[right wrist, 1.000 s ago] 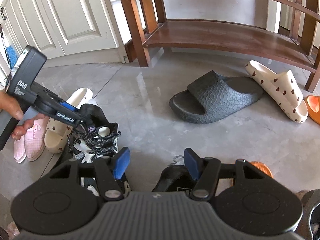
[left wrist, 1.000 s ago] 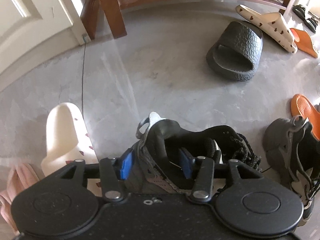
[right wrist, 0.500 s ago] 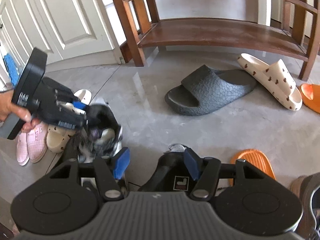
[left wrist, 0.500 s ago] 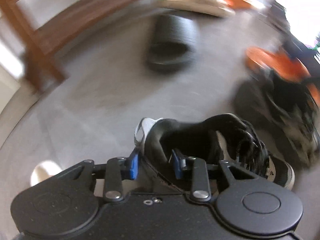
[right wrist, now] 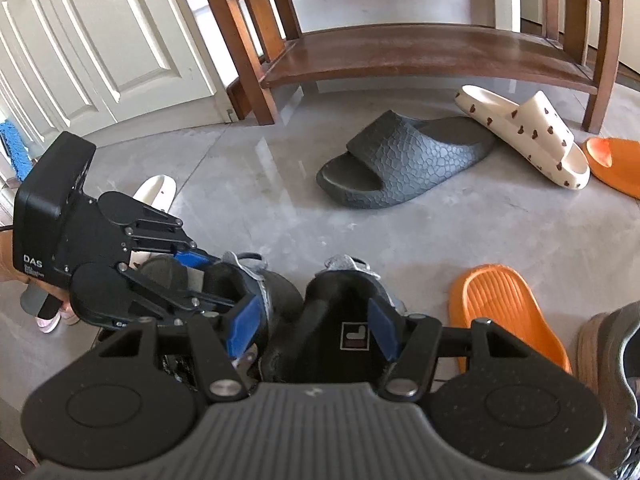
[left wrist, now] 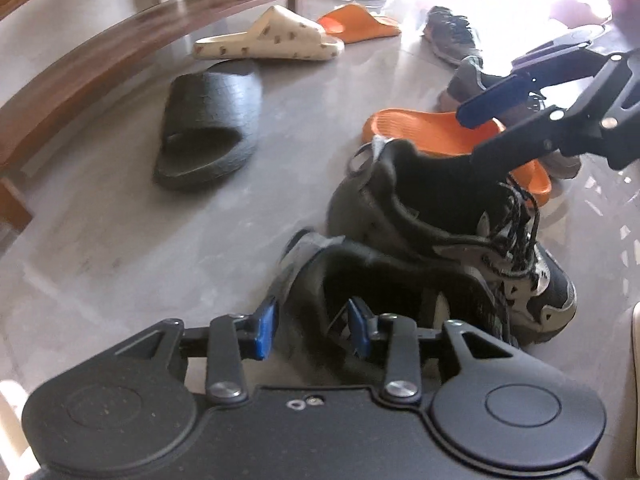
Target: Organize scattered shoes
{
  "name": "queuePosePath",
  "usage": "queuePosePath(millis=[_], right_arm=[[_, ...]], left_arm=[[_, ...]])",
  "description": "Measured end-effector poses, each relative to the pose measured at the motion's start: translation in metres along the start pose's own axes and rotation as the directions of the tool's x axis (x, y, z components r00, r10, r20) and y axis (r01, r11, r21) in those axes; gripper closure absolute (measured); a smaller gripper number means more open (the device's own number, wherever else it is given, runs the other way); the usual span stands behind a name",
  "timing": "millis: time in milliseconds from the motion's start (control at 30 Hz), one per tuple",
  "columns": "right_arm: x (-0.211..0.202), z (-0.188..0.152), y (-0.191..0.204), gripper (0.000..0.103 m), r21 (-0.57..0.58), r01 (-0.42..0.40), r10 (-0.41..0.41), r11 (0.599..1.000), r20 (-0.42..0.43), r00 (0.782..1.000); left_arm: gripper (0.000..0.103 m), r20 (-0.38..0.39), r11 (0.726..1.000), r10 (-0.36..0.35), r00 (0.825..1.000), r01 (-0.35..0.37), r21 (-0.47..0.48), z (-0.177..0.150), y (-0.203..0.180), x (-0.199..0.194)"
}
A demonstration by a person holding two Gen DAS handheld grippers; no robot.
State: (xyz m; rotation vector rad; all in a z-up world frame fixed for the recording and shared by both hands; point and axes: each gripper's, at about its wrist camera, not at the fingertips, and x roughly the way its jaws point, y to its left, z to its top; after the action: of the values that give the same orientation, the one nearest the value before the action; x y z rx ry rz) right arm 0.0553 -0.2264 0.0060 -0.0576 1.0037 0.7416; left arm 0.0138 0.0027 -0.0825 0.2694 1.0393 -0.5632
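Note:
Two black-and-grey sneakers stand side by side on the grey floor, heels toward the bench. My left gripper [left wrist: 311, 328] has the heel collar of the left sneaker [left wrist: 400, 276] between its blue pads. The pads still touch the collar while the jaws are opening. The right wrist view shows this gripper [right wrist: 218, 280] and its sneaker [right wrist: 256, 280] from the side. My right gripper [right wrist: 313, 326] is shut on the right sneaker [right wrist: 332, 304], its logo tab between the pads. In the left wrist view one finger of the right gripper [left wrist: 468, 134] reaches into that sneaker [left wrist: 420, 208].
A black textured slipper [right wrist: 404, 164], a cream heart-print slipper [right wrist: 528, 136] and two orange slippers [right wrist: 504, 312] [right wrist: 612, 160] lie around a wooden bench [right wrist: 420, 56]. A grey sneaker [right wrist: 616, 360] sits at the right edge. Another cream slipper [right wrist: 156, 192] lies behind the left gripper.
My left gripper closed on its sneaker's collar, then swung and rolled with it toward the right sneaker. The two now stand together. The right gripper shifted only slightly.

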Motion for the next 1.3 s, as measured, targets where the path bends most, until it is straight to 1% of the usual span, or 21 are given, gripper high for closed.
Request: queuePosePath(millis=[67,133,200,300,400,567,600,700,733,867,900,933,1000,1033,1067,1133,1167,1200,1233,1267,1300], right_arm=[[0.001,0.002,0.003,0.039,-0.018,-0.011,0.011,1.000,0.001,1.000],[0.006,0.006,0.010,0.039,-0.059,-0.025,0.024,0.998,-0.007,1.000],[0.011,0.009,0.017,0.039,-0.088,-0.037,0.036,0.995,-0.017,0.999],[0.018,0.013,0.028,0.039,-0.132,-0.057,0.053,0.990,-0.034,0.998],[0.022,0.016,0.040,0.039,-0.172,-0.070,0.064,0.983,-0.044,0.997],[0.029,0.022,0.058,0.039,-0.218,-0.078,0.068,0.973,-0.055,0.996],[0.029,0.023,0.061,0.039,-0.224,-0.077,0.066,0.972,-0.055,0.996],[0.030,0.027,0.067,0.039,-0.232,-0.063,0.052,0.971,-0.053,0.997],[0.030,0.027,0.068,0.039,-0.234,-0.057,0.046,0.971,-0.053,0.998],[0.032,0.029,0.068,0.039,-0.221,-0.030,0.016,0.975,-0.065,0.998],[0.032,0.029,0.068,0.039,-0.220,-0.028,0.014,0.975,-0.065,0.998],[0.031,0.029,0.068,0.039,-0.216,-0.021,0.007,0.976,-0.064,0.998],[0.031,0.030,0.070,0.039,-0.219,-0.016,0.003,0.976,-0.062,0.998],[0.030,0.030,0.071,0.039,-0.221,-0.013,-0.001,0.975,-0.060,0.998],[0.030,0.030,0.072,0.039,-0.223,-0.011,-0.003,0.975,-0.058,0.998],[0.029,0.033,0.074,0.039,-0.228,-0.009,-0.004,0.974,-0.053,0.999],[0.028,0.034,0.074,0.039,-0.229,-0.010,-0.002,0.973,-0.050,0.999],[0.028,0.036,0.075,0.039,-0.232,-0.012,0.002,0.973,-0.046,0.999],[0.029,0.038,0.076,0.039,-0.239,-0.016,0.006,0.971,-0.042,0.999],[0.030,0.039,0.077,0.039,-0.244,-0.019,0.009,0.969,-0.040,0.999],[0.031,0.041,0.078,0.039,-0.252,-0.022,0.012,0.967,-0.039,0.999]], left_arm=[[0.066,0.006,0.999,-0.004,1.000,0.004,-0.040,-0.005,0.006,-0.014],[0.066,0.043,0.996,-0.015,0.999,0.019,-0.088,-0.021,0.014,-0.037],[0.064,0.054,0.990,-0.083,0.995,0.088,-0.114,-0.038,0.019,-0.053],[0.062,0.016,0.981,-0.155,0.988,0.156,-0.112,-0.063,0.019,-0.061],[0.061,-0.049,0.976,-0.203,0.978,0.198,-0.092,-0.080,0.016,-0.059],[0.058,-0.151,0.976,-0.206,0.967,0.213,0.038,-0.086,-0.001,-0.043],[0.055,-0.160,0.975,-0.195,0.968,0.209,0.076,-0.087,-0.005,-0.042],[0.058,-0.181,0.964,-0.165,0.970,0.197,0.179,-0.088,-0.014,-0.043],[0.058,-0.183,0.952,-0.145,0.972,0.188,0.243,-0.086,-0.017,-0.044],[0.055,-0.143,0.897,-0.015,0.990,0.076,0.435,-0.071,-0.017,-0.038],[0.055,-0.120,0.875,0.039,0.992,0.024,0.484,-0.065,-0.014,-0.034],[0.056,-0.084,0.839,0.111,0.990,-0.048,0.541,-0.057,-0.008,-0.028],[0.056,-0.022,0.787,0.214,0.977,-0.159,0.596,-0.048,0.000,-0.022],[0.059,0.036,0.746,0.302,0.953,-0.259,0.613,-0.043,0.007,-0.017],[0.058,0.077,0.729,0.361,0.930,-0.332,0.599,-0.040,0.014,-0.017],[0.058,0.126,0.757,0.398,0.909,-0.402,0.515,-0.036,0.026,-0.027],[0.056,0.136,0.785,0.395,0.909,-0.411,0.464,-0.036,0.029,-0.033],[0.055,0.147,0.820,0.396,0.906,-0.421,0.388,-0.038,0.033,-0.039],[0.057,0.162,0.860,0.405,0.900,-0.435,0.267,-0.042,0.039,-0.048],[0.057,0.170,0.882,0.410,0.896,-0.437,0.175,-0.045,0.043,-0.055],[0.057,0.167,0.905,0.399,0.902,-0.416,0.084,-0.051,0.048,-0.060]])
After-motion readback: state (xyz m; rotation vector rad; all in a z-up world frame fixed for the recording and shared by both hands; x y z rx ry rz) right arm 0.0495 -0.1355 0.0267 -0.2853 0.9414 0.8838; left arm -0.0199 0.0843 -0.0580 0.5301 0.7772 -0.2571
